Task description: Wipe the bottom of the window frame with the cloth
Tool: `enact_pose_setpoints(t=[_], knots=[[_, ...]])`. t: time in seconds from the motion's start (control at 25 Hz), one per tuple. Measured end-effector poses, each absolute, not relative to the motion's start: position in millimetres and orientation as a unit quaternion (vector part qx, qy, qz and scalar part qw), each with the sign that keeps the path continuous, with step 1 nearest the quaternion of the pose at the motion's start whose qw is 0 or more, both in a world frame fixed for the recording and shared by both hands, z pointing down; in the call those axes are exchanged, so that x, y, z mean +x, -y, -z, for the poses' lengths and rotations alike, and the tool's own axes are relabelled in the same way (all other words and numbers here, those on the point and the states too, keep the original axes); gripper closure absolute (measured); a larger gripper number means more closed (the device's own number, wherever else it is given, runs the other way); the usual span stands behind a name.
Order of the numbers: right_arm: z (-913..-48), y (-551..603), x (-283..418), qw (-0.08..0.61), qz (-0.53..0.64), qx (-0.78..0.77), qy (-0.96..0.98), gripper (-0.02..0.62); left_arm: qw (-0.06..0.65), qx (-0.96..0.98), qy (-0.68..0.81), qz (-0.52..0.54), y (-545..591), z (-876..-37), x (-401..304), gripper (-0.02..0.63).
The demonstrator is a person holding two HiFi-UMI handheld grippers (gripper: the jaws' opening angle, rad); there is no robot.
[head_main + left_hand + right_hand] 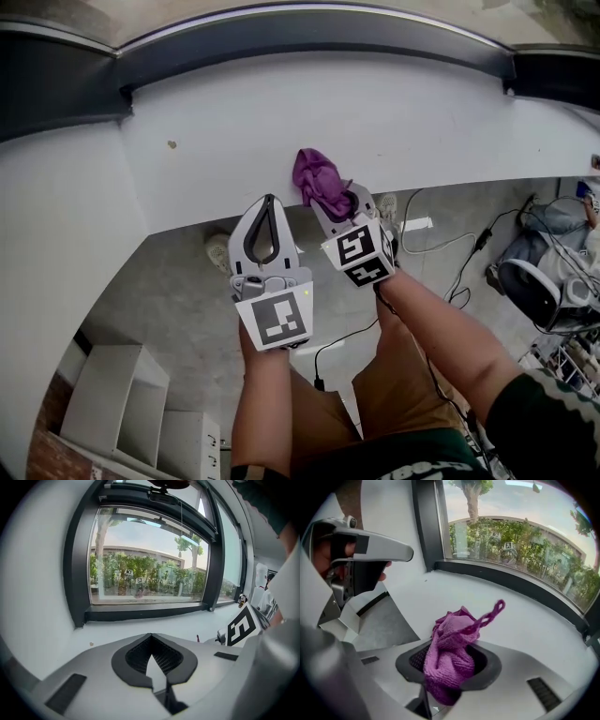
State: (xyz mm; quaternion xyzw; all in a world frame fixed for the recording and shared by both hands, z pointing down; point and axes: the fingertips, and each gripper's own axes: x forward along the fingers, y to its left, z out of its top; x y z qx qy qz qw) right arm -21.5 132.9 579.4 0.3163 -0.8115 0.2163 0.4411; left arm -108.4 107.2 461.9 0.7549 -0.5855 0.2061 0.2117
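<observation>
Wall (56,234), white and bare, closes off the far left and meets the white sill (422,122) at an inner corner. Below it on the floor stands a white shelf unit (117,394). The sill runs broad and open across the whole width, with only a small brown speck (172,144) towards its left end. Along its far side lies the dark bottom rail of the window frame (309,37), unobstructed from corner to corner. In the left gripper view this rail (150,612) ends at a dark upright (77,564) on the left and a second upright (213,564) on the right.

The left gripper (270,200) hangs just at the sill's near edge. Its jaws are brought together at the tips, with nothing between the pads (176,660). A shoe (217,251) shows on the floor just to its left.

Just beside it, the right gripper (339,204) has its jaws clamped on the purple cloth (319,178). The cloth (450,658) is bunched up, with a loose strand sticking out. It sits over the sill's near edge, well apart from the rail (511,585). Whether it touches the sill cannot be told. Open sill lies between cloth and rail.

Further right, below the sill, cables (459,244) trail over the grey floor.
</observation>
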Motion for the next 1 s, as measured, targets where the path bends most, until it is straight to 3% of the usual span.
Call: enact_pose_setpoints(t=[1.0], knots=[[-577.1, -143.2, -195.1, 0.431, -0.170, 0.209, 0.861, 0.443, 0.227, 0.688, 0.663, -0.188, -142.1, -454.7, -253.4, 0.603]])
